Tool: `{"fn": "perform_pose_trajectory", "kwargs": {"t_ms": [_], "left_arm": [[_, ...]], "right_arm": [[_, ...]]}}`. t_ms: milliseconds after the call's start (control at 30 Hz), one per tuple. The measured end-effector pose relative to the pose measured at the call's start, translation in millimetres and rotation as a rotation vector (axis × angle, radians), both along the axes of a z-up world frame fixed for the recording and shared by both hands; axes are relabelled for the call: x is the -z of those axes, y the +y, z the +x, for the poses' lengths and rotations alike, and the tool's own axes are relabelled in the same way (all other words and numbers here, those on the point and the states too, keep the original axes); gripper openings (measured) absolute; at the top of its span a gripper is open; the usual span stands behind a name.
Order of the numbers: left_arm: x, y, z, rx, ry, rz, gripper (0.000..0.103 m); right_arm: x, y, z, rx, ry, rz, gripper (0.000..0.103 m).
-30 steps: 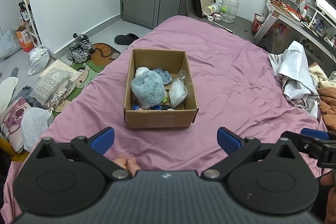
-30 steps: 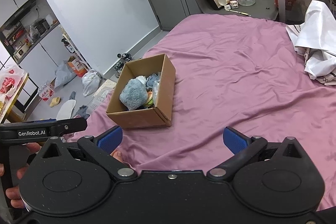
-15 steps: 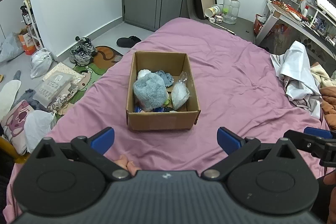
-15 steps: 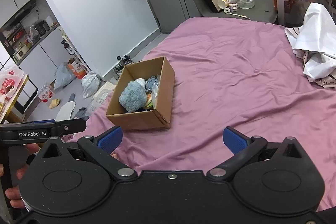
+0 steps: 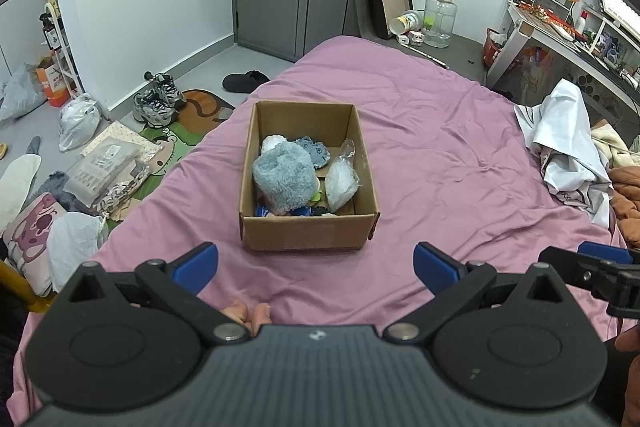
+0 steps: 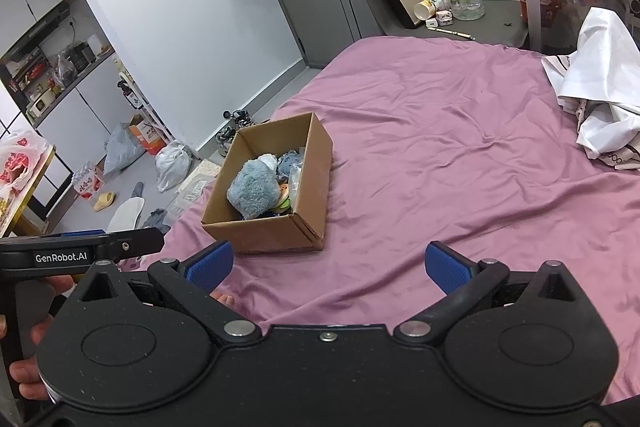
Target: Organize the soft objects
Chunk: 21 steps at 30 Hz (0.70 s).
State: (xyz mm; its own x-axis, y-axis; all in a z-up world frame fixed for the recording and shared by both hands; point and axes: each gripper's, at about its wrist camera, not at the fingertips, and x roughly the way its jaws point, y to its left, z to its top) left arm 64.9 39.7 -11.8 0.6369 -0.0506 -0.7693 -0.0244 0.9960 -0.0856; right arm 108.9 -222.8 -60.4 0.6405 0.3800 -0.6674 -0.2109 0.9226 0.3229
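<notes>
Cardboard box (image 5: 309, 231), open-topped, stands upright on the purple bedsheet (image 5: 432, 155), at centre of the left wrist view and left of centre in the right wrist view. Flaps are not visible above the rim; the near wall is plain and uncrushed.

Contents: a fluffy grey-blue plush (image 5: 285, 178) fills the left half and rises near rim level. Behind it sits a white soft item (image 5: 272, 143) and a darker blue-grey plush (image 5: 314, 149). A clear plastic bag (image 5: 341, 183) with pale filling leans against the right wall. Small blue and green pieces lie at the near bottom; too small to identify.

Left gripper (image 5: 316, 263): jaws spread wide, blue pads well apart, nothing between them, low in frame just short of the box's near wall. Right gripper (image 6: 327, 267): jaws likewise wide and empty, the box above and left of it.

Edges and room: the sheet is bare, lightly creased, on the right and far sides of the box. A white cloth (image 5: 560, 143) is bunched at the right edge of the frame, well apart from the box. The bed's left edge runs near the box's left wall; beyond it the floor holds shoes (image 5: 158, 101), bags and packets
</notes>
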Motion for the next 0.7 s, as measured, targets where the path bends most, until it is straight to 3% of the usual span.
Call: {"fn": "perform_pose_trajectory", "kwargs": {"t_ms": [700], "left_arm": [[-2.9,-3.1,1.6,-0.011,-0.004,0.005,0.103]], "right_arm": [[1.7,-2.4,1.1,0.012,-0.005,-0.004,0.103]]}}
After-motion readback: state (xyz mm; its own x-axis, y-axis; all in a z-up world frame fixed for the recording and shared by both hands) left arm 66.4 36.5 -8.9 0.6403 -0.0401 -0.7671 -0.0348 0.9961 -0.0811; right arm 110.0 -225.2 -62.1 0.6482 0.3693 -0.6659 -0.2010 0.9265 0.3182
